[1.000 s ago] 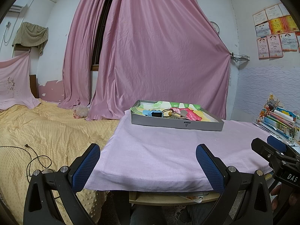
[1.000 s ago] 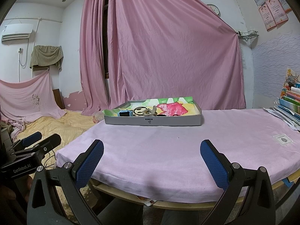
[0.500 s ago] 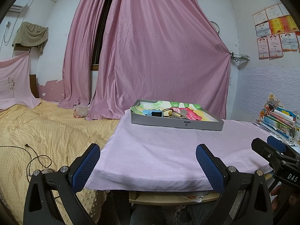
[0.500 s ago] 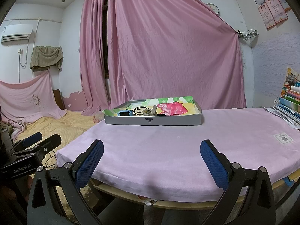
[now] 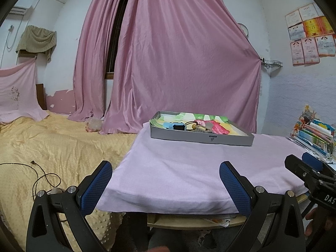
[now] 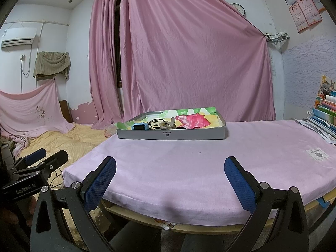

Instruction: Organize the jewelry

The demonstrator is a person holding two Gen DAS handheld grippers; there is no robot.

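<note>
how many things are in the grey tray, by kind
blue watch: 1
black rings: 2
beige clip: 1
total: 4 that can be told apart in the grey tray; other small dark bits near the clip are too small to name

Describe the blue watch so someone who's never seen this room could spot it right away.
Find the table under the pink cloth, then the shallow grey tray at its far side. The blue watch lies at the tray's left end: the only light-blue piece, dark square face, beside black rings.
</note>
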